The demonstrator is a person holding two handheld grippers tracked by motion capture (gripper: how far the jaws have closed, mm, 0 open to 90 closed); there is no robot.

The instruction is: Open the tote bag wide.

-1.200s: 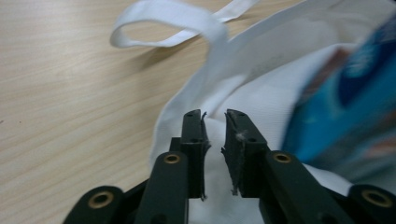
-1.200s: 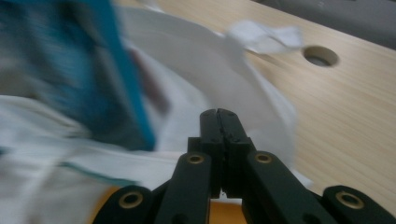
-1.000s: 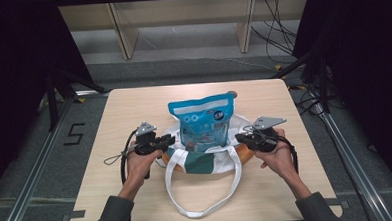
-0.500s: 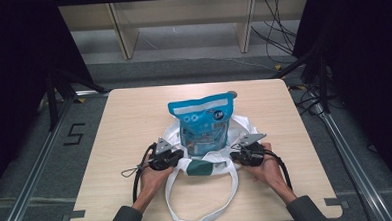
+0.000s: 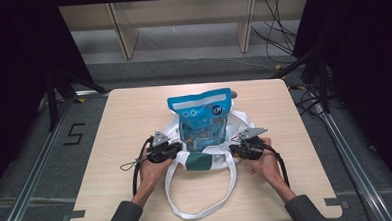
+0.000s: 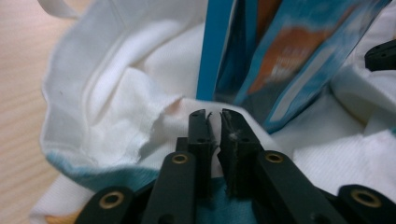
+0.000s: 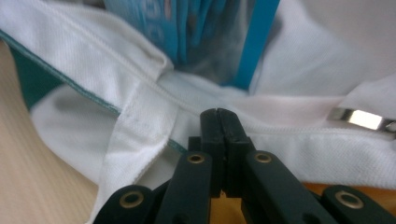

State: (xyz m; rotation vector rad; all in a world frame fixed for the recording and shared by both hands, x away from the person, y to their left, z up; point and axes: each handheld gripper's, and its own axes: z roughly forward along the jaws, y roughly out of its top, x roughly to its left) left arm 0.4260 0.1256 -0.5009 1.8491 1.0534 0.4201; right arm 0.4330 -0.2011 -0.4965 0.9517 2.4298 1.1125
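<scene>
The tote bag, white cloth with a green band, lies crumpled on the table between the two grippers, and a blue snack pouch stands upright inside its open mouth, just beyond both sets of jaws. The left gripper sits at the bag's left rim, its jaws narrow and lately shifting, with a fold of white cloth pinched between them. The right gripper is at the right rim, jaws pressed fully together on the hem beside a strap.
</scene>
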